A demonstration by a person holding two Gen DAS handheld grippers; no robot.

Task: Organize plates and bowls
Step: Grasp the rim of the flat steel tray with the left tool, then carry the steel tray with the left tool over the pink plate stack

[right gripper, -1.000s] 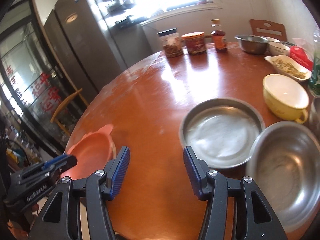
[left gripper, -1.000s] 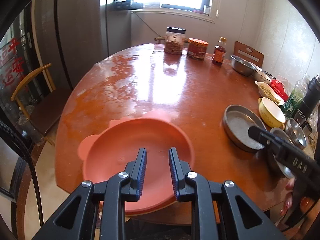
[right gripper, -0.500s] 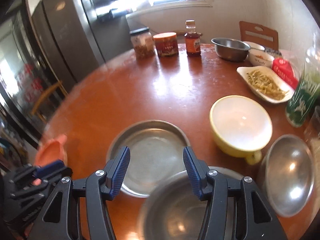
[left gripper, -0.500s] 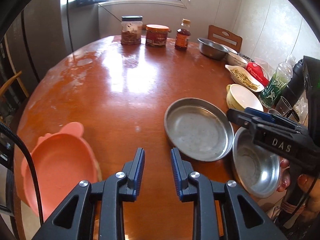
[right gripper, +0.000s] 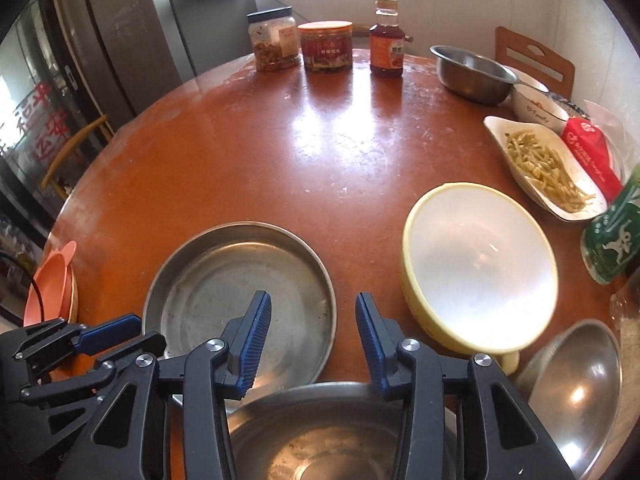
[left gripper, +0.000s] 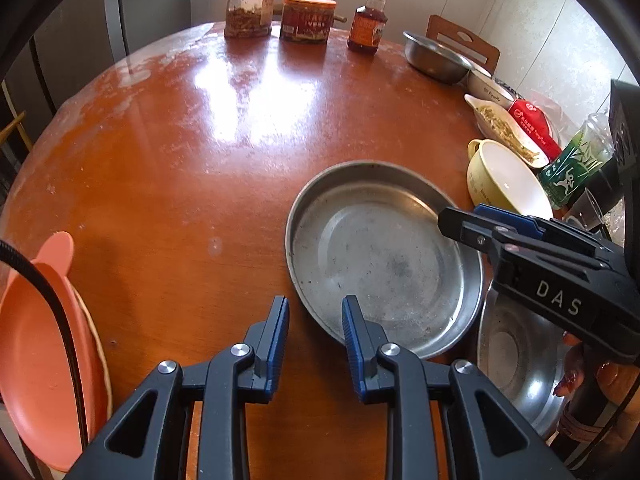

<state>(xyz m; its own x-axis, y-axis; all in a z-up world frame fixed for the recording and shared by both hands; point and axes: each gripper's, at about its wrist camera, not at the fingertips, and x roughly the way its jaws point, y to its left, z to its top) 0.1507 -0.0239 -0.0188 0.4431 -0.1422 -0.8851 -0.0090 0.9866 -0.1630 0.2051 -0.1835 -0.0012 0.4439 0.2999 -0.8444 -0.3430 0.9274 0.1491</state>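
A flat steel plate (left gripper: 380,256) lies on the round wooden table (left gripper: 200,140); it also shows in the right wrist view (right gripper: 236,280). My left gripper (left gripper: 316,312) is open and empty at the plate's near left rim. My right gripper (right gripper: 312,312) is open and empty, above a steel bowl (right gripper: 320,440) and the plate's near right rim. The steel bowl shows in the left wrist view (left gripper: 516,364) under the right gripper (left gripper: 476,220). A yellow bowl (right gripper: 476,268) stands right of the plate. An orange plate (left gripper: 36,344) lies at the table's left edge.
Another steel bowl (right gripper: 576,388) sits at the near right. At the far edge stand two jars (right gripper: 274,40) (right gripper: 326,44), a sauce bottle (right gripper: 386,40) and a steel bowl (right gripper: 472,68). A dish of food (right gripper: 544,168), a red packet (right gripper: 592,152) and a green bottle (right gripper: 612,240) line the right side.
Both grippers swung right, away from the orange plate toward the steel plate and bowls. The left gripper now sits at the steel plate's rim. Both stay open.
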